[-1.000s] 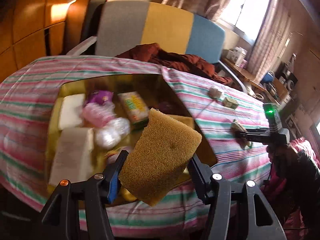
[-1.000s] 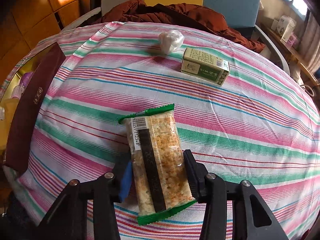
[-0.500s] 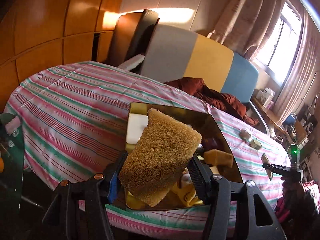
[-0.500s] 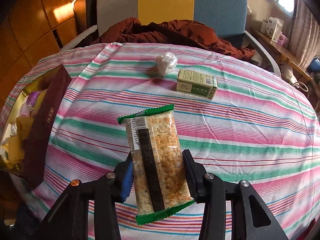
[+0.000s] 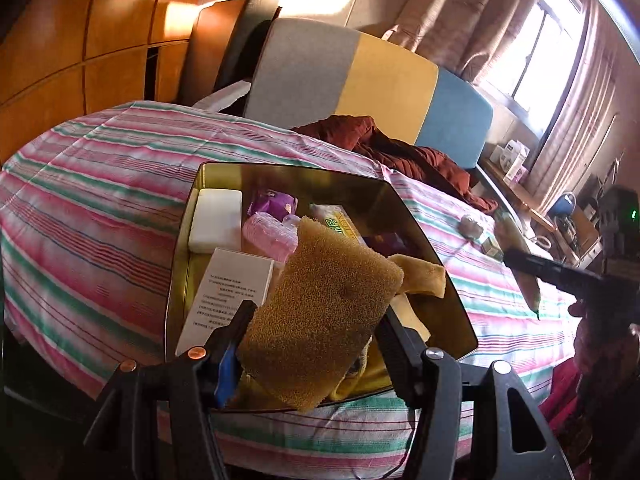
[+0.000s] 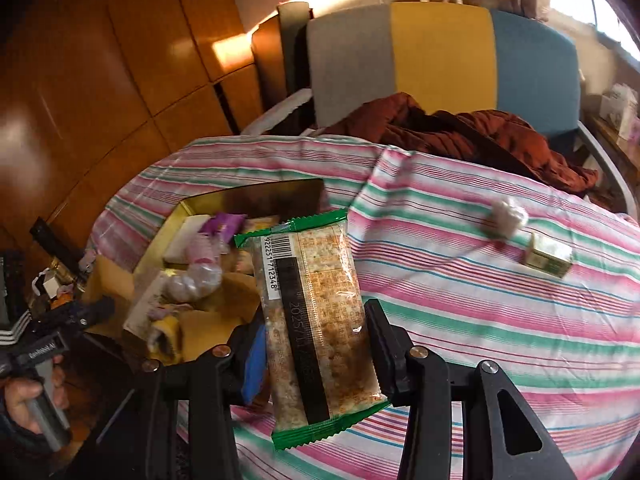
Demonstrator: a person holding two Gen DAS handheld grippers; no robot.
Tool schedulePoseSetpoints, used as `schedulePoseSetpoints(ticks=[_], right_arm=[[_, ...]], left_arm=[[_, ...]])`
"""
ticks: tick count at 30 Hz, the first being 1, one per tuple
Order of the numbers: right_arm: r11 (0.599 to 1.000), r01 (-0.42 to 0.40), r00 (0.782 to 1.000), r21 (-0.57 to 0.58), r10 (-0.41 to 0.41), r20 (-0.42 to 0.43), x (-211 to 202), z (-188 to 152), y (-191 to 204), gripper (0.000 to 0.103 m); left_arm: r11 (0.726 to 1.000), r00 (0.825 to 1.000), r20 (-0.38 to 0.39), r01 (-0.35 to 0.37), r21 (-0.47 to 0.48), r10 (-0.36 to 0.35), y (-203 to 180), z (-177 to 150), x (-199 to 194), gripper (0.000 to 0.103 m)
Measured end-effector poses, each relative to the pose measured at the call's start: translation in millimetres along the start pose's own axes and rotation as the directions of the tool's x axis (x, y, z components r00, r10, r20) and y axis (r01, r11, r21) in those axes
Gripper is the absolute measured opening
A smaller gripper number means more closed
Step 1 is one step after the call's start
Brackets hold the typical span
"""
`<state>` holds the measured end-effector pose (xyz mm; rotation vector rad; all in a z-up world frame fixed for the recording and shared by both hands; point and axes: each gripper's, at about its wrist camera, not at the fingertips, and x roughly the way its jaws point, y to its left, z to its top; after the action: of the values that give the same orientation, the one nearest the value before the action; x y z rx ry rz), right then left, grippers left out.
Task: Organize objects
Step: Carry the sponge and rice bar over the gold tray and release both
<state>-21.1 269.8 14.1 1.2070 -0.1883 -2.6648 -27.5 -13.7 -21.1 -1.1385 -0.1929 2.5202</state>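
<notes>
Right gripper (image 6: 316, 344) jaws clamp a cracker packet (image 6: 314, 316), barcode "712348" at twelve o'clock; left gripper (image 5: 312, 320) jaws pinch a sponge (image 5: 320, 312).

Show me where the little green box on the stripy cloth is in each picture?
Left wrist view: the little green box sits far right on the striped cloth, just below a crumpled white wad, right of the gold tin.
Right wrist view: it lies at the right, below the same wad.
Shared landmark: the grey, yellow and blue chair back.
</notes>
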Motion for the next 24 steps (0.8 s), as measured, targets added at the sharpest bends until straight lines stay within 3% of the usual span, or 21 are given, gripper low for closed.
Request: schedulePoseSetpoints(ticks=[6,10,24], right_arm=[[0.994,-0.082,0.997,-0.068,0.08,-0.022,28,14,55,0.045],[0.99,-0.11,0.994,-0.089,0.108,-0.029,41,18,77,0.045],[0.989,-0.098,0.995,-0.109,0.095,-0.031,63,36,88,0.045]], left_arm=[[1.0,1.0,-0.006,-0.025,0.001,0.025,0,0,10,0.06],[0.996,0.997,0.016,-0.077,0.049,0.076,-6,-3,9,0.061],[0.984,0.99,0.017,-0.138,0.113,0.137,-19,-8,21,0.061]])
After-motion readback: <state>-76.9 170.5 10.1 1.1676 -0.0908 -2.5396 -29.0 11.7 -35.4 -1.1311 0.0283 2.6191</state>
